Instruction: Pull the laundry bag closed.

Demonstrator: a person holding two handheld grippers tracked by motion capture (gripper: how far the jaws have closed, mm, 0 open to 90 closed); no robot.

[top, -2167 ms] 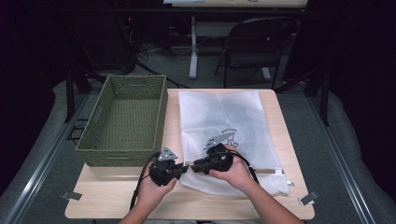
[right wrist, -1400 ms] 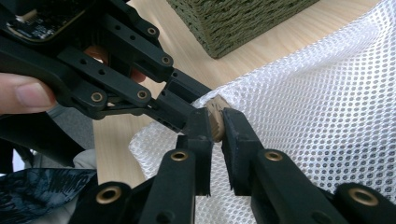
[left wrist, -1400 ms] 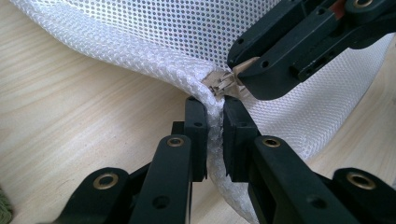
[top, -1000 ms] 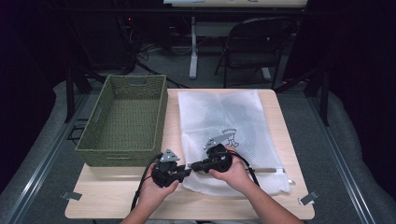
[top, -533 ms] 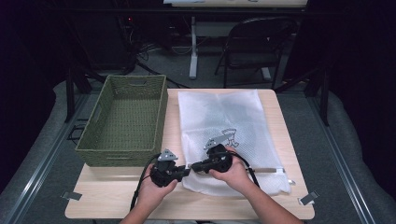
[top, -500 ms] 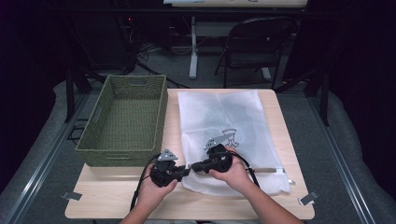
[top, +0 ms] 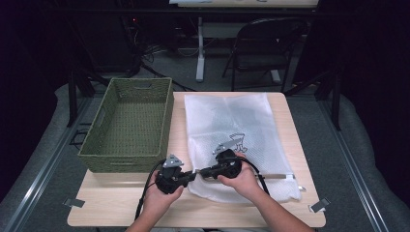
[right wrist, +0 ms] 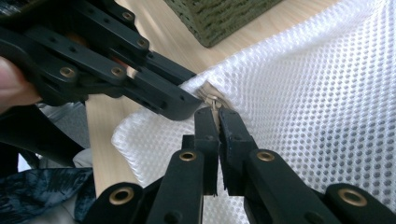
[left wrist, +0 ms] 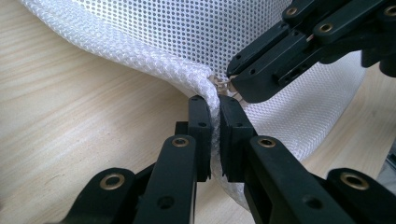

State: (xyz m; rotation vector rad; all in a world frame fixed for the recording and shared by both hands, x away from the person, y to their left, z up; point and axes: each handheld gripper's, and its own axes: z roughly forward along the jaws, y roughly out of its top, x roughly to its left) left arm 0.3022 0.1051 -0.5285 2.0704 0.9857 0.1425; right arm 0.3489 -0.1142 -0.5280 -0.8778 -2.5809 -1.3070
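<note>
my left gripper [left wrist: 213, 103] has just been closing and now pinches the corner seam of the mesh bag [top: 241, 130], a fold of white net squeezed between its pads. my right gripper [right wrist: 215, 112] is clamped narrow on the small metal zip pull [right wrist: 212, 101] at that same corner, its tips just beside the left ones. in the high view both grippers meet nose to nose at the bag's near left corner, left gripper [top: 189, 176], right gripper [top: 202, 172]. the bag lies flat on the table [top: 121, 212], filling its right half, with the green basket [top: 130, 121] just beside it on the left.
</note>
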